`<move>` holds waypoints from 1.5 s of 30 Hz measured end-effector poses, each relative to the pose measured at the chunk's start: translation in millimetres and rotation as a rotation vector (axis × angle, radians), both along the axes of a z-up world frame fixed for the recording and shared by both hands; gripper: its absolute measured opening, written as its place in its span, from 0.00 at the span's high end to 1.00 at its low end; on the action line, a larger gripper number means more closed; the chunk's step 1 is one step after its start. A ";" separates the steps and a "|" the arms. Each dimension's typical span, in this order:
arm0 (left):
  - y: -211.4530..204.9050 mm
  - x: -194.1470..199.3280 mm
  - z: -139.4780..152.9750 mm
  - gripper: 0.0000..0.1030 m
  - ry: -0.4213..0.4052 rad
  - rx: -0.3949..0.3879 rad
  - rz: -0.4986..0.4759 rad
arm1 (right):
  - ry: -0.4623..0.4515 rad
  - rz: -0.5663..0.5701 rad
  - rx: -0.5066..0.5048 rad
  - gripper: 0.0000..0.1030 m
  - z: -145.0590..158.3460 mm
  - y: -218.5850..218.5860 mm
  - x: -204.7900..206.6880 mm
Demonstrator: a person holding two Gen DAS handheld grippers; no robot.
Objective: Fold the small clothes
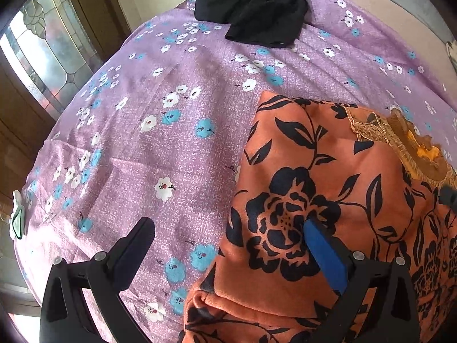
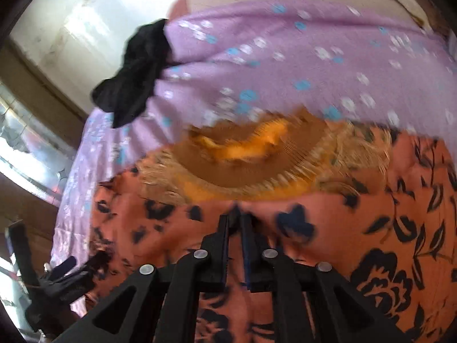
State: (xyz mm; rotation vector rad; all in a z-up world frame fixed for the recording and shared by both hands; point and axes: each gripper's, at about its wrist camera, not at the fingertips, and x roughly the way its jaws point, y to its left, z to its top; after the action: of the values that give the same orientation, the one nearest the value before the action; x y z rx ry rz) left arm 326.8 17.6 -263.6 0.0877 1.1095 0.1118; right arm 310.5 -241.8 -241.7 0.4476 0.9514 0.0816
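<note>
An orange garment with a black flower print and a ribbed tan neckline [image 1: 328,200] lies on a purple bedsheet dotted with white and blue flowers [image 1: 171,143]. The left gripper [image 1: 228,228] hangs with its 2 fingers wide apart, the blue-padded one over the garment's edge. The right gripper [image 2: 235,217] has its fingers pressed together, pinching a fold of the orange cloth below the neckline. A crumpled black garment [image 1: 254,8] sits well apart at the sheet's far edge.

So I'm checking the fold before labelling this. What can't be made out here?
- Right wrist view: motion blur smears the orange floral garment and its collar.
- Right gripper: shut; whether cloth is pinched is unclear.
- Left wrist view: garment's right side cut off by the edge.
- Black garment: crumpled, type unreadable.
</note>
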 end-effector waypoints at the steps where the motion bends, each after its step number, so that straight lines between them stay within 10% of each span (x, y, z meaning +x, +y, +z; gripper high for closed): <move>1: -0.5 -0.8 0.1 0.00 0.000 0.003 0.002 | -0.027 0.027 0.009 0.89 7.2 6.7 0.8; 9: 0.0 -3.7 -2.7 0.00 0.005 -0.007 0.010 | 0.027 0.217 0.226 0.89 -13.2 58.2 39.3; 15: -4.7 -1.2 1.9 0.00 -0.019 -0.001 -0.016 | 0.088 0.135 0.220 0.92 -34.0 45.0 46.0; 21: -11.9 -3.1 9.6 0.00 -0.049 -0.006 -0.065 | 0.029 0.114 0.170 0.89 -4.4 23.9 17.0; 40: -28.2 -26.4 3.3 0.00 -0.007 0.067 -0.166 | 0.307 0.203 0.229 0.88 -42.1 8.5 -90.4; 45: -37.2 -37.8 20.9 0.00 -0.096 0.032 -0.222 | 0.089 0.058 0.193 0.87 7.6 -40.9 -103.8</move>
State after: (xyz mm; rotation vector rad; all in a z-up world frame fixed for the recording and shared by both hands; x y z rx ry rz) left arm 289.0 -19.6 -242.8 0.2305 0.9955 -0.0642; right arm 206.7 -282.6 -234.2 0.6055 1.0486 0.2087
